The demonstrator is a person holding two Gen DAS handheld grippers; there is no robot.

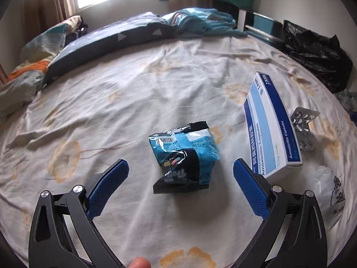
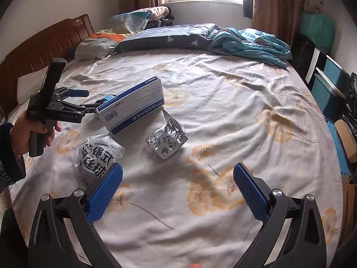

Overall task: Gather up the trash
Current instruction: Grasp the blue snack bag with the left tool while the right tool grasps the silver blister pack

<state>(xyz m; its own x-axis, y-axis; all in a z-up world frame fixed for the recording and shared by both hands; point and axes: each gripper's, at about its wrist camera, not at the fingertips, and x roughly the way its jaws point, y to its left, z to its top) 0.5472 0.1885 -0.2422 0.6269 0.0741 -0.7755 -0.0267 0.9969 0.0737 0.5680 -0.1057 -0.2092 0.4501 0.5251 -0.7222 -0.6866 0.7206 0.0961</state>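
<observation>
Hovering over the bed sheet [image 1: 156, 84], I hold my left gripper [image 1: 180, 167] with jaws spread wide, the crumpled blue snack wrapper [image 1: 183, 154] lying between them, untouched. Right of it sits the medicine box [image 1: 270, 125], the blister pack [image 2: 167, 138] beyond. My right gripper [image 2: 178, 172] gapes empty, a white bag [image 2: 98, 154] near its left finger.

One wrapper [image 1: 184, 156], one box [image 1: 271, 127], one blister pack [image 2: 167, 139], one bag [image 2: 98, 156]

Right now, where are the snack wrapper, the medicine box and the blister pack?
snack wrapper [image 1: 184, 156]: left wrist view, middle of the crumpled blue foil.
medicine box [image 1: 271, 125]: left wrist view, the printed top face.
blister pack [image 2: 167, 140]: right wrist view, the silver foil's centre.
</observation>
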